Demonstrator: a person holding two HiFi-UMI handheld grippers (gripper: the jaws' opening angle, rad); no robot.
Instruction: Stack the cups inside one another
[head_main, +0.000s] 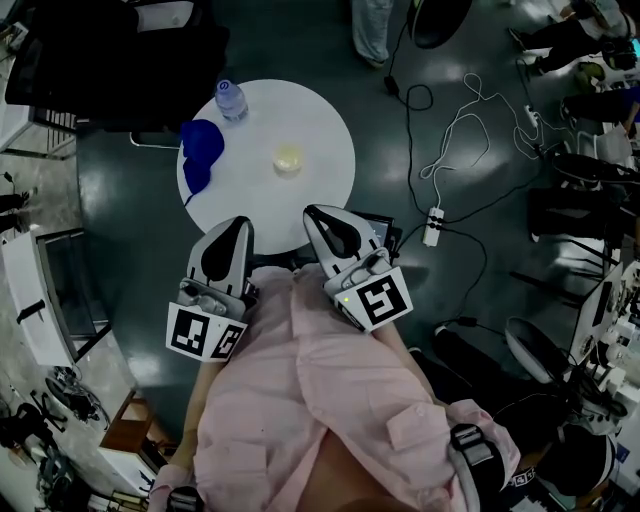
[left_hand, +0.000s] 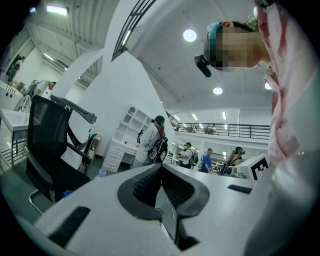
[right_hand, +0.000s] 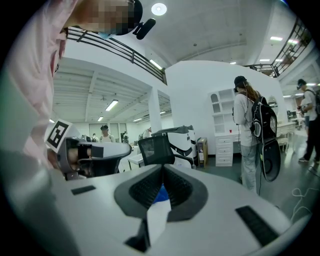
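Note:
In the head view a round white table (head_main: 320, 130) carries blue cups (head_main: 200, 150) at its left edge and a small clear cup (head_main: 288, 160) near the middle. Both grippers are held close to the person's chest at the table's near edge, well short of the cups. My left gripper (head_main: 240, 222) (left_hand: 161, 166) has its jaws together with nothing between them. My right gripper (head_main: 312, 212) (right_hand: 162, 167) is also shut and holds nothing. In the right gripper view a sliver of blue cup (right_hand: 161, 192) and white tabletop shows past the jaw tips.
A water bottle (head_main: 231, 100) stands at the table's far left. A black office chair (head_main: 100, 60) (left_hand: 50, 145) is beyond the table on the left. A power strip (head_main: 433, 225) and cables lie on the floor to the right. People stand in the background.

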